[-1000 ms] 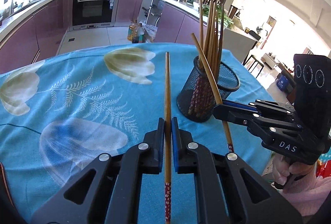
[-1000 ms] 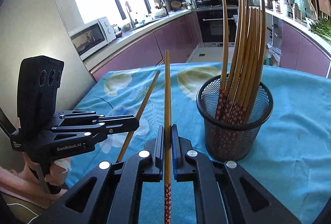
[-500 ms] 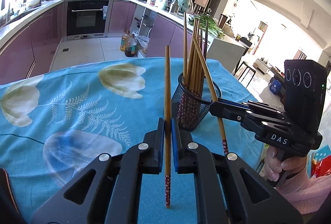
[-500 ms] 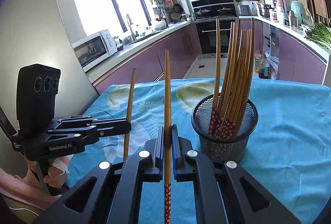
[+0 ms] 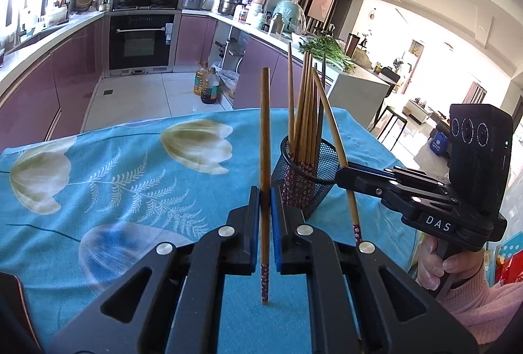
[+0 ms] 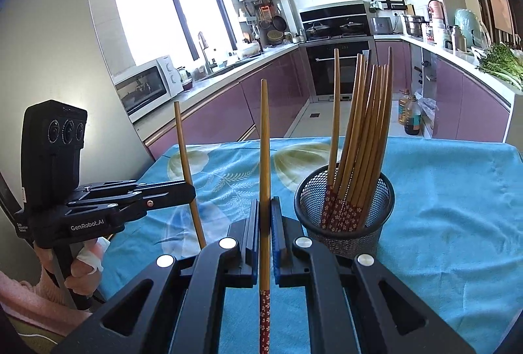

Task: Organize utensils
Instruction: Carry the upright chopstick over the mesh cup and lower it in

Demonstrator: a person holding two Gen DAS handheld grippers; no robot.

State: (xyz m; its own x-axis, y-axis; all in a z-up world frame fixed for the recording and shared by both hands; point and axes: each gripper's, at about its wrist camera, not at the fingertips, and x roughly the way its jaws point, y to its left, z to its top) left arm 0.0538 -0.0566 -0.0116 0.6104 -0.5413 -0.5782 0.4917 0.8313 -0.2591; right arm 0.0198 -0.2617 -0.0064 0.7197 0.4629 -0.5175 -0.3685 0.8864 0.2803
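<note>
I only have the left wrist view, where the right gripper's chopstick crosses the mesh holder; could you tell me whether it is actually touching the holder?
Observer: No; in the right wrist view the right gripper is shut on the right chopstick, and tablecloth shows between it and the mesh holder.
Operator: Thank you. How does my chopstick sit, seen sideways?
Observer: The left gripper clamps the left chopstick tilted, top leaning away from the holder.
Operator: Is there room in the holder?
Observer: The stored chopsticks lean toward its far right, leaving the opening's near left free.
</note>
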